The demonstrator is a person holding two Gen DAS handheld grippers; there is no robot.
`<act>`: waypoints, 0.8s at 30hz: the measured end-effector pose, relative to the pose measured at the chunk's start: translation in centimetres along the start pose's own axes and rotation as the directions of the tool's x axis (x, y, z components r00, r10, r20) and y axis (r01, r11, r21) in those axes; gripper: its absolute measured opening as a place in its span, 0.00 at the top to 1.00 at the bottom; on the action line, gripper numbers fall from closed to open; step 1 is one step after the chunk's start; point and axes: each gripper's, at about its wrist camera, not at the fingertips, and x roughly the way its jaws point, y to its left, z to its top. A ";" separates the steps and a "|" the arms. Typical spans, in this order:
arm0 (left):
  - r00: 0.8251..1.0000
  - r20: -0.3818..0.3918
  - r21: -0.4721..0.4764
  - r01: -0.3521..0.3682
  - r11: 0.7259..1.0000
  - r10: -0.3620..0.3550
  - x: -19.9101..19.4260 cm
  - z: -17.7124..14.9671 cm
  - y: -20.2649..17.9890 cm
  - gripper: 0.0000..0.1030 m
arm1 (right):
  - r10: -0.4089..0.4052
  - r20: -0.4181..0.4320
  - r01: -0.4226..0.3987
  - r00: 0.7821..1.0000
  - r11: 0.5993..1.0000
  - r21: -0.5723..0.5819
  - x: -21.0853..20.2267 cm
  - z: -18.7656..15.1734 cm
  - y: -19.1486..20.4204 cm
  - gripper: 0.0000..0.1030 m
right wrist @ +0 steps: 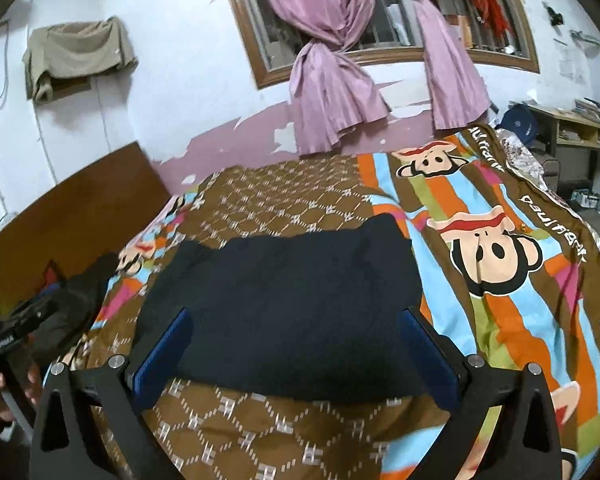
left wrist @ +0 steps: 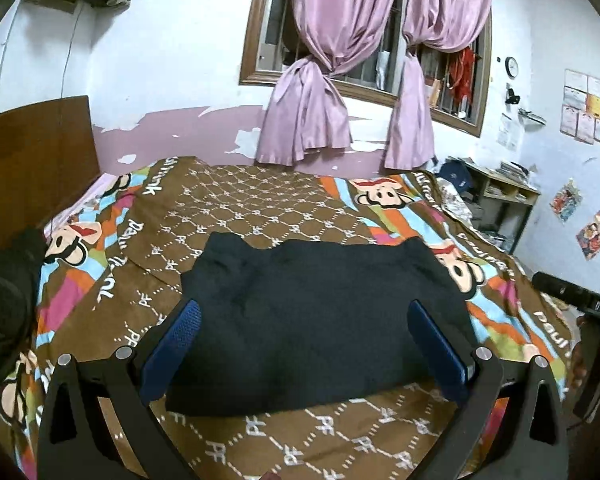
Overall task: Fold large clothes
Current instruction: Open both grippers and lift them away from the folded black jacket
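On the bed, near the middle of the bedspread (left wrist: 260, 200) and toward its near edge, lay the dark garment (left wrist: 312, 312), already folded into a compact, roughly rectangular block whose long axis ran left to right, parallel to the near edge of the bed. It lay directly ahead of both tongs, and neither touched it. The left gripper (left wrist: 304, 344) was spread wide and empty, its blue ribbed pads (left wrist: 178, 344) framing the near half of the garment from above. The right gripper (right wrist: 296, 352) was likewise spread and empty, aimed at the same near edge from slightly further right. Neither hand appeared clearly nearer; the left view centred the garment, while the right view showed it offset a little to the left. Any coming move would therefore turn on the near long edge, which faced both tongs squarely. The fabric looked matte, soft and thick, navy to black, with low wrinkles and two small raised corners along the far edge. The bedspread was a thin printed cloth, brown with a white lattice in the middle and striped cartoon-monkey borders toward the sides. A wooden headboard (left wrist: 32, 152) stood at the left end of the bed.
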 end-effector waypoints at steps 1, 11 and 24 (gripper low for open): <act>1.000 -0.006 -0.002 0.006 1.000 -0.006 -0.5 0.1 -0.2 0.02 | 0.003 -0.013 -0.003 1.000 1.000 -0.015 -0.6 0.0 0.5 0.00; 0.998 -0.055 -0.015 -0.012 1.000 0.011 -4.7 0.4 -1.8 0.02 | 0.064 -0.124 -0.073 0.990 0.995 -0.061 -5.1 -0.1 3.3 0.00; 0.998 -0.048 0.021 -0.048 0.999 0.049 -9.4 -3.4 -4.3 0.02 | 0.114 -0.085 -0.120 0.990 0.990 -0.077 -7.8 -4.6 7.6 0.00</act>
